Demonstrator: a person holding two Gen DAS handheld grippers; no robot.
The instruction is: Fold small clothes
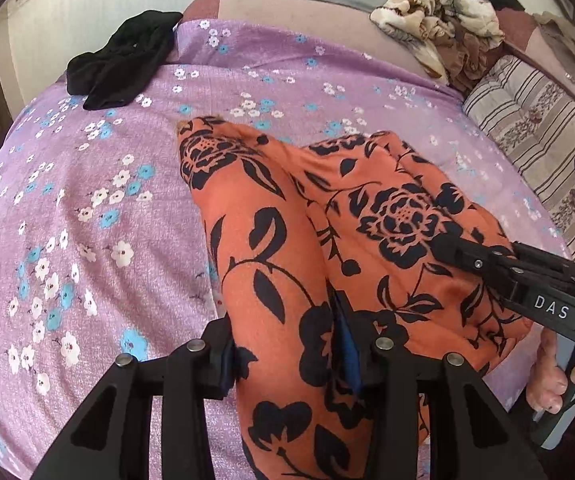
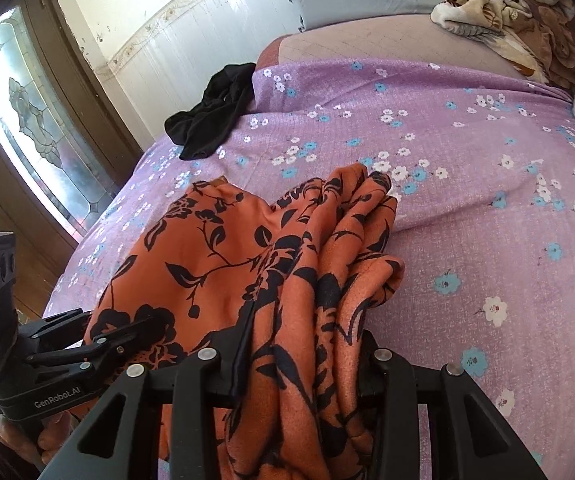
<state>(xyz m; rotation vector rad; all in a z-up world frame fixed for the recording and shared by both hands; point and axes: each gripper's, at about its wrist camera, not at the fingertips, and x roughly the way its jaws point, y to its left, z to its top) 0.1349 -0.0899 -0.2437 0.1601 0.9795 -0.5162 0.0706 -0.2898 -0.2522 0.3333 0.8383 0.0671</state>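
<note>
Underneath, purple floral bedspread (image 2: 467,208) (black garment (image 2: 211,116) nearby), tiled wall (image 2: 191,32)

So the right gripper (image 2: 299,364) had its jaws clamped on a bunched-up section of the orange garment with black flowers (image 2: 247,264), fabric squeezed in thick folds between them and spilling forward onto the bed. The rest of it lay rumpled on the purple floral bedsheet (image 2: 467,208). Down at the lower left, the left gripper (image 2: 127,336) was pinching the garment's near edge too, fingers (image 2: 7,432) of the person's hand just showing under it. A black garment (image 2: 211,116) sat crumpled near the sheet's far corner, well apart, and a brown patterned blanket (image 2: 503,4) was heaped at the top right.
</note>
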